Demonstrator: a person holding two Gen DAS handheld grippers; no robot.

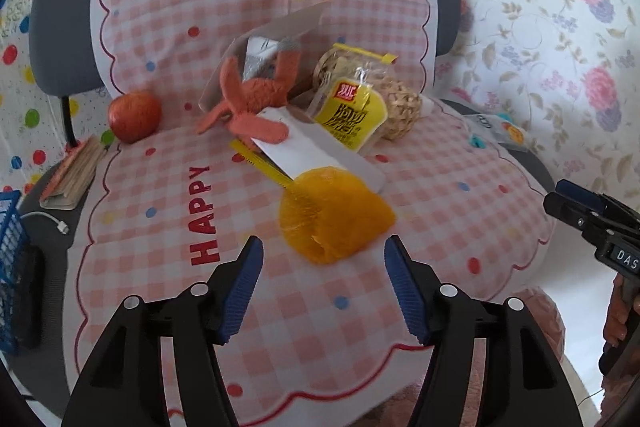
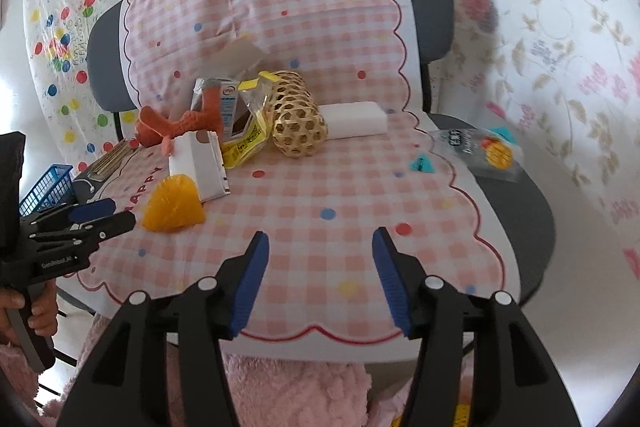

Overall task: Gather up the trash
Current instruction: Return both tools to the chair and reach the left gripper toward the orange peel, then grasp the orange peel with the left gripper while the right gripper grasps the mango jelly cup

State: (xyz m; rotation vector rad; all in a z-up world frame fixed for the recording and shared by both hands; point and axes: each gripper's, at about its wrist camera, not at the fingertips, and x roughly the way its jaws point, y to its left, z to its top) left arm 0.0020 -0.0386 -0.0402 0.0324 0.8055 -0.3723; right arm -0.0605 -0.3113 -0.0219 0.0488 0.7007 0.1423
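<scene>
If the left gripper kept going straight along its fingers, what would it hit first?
Most likely the orange mesh ball, which lies just beyond the open left gripper, roughly centred between its fingers. Depth is hard to judge; it might meet the cloth first.

The front of the checked cloth (image 2: 320, 187) on the chair is bare, so a hand-held gripper could pass there. Further back, things sit packed close together: an orange net ball (image 1: 332, 215), a white carton (image 1: 316, 151), a yellow snack bag (image 1: 352, 115), a woven basket ball (image 2: 298, 123) and an orange toy (image 1: 256, 95). The chair back (image 1: 64, 27) closes off the far side.
</scene>
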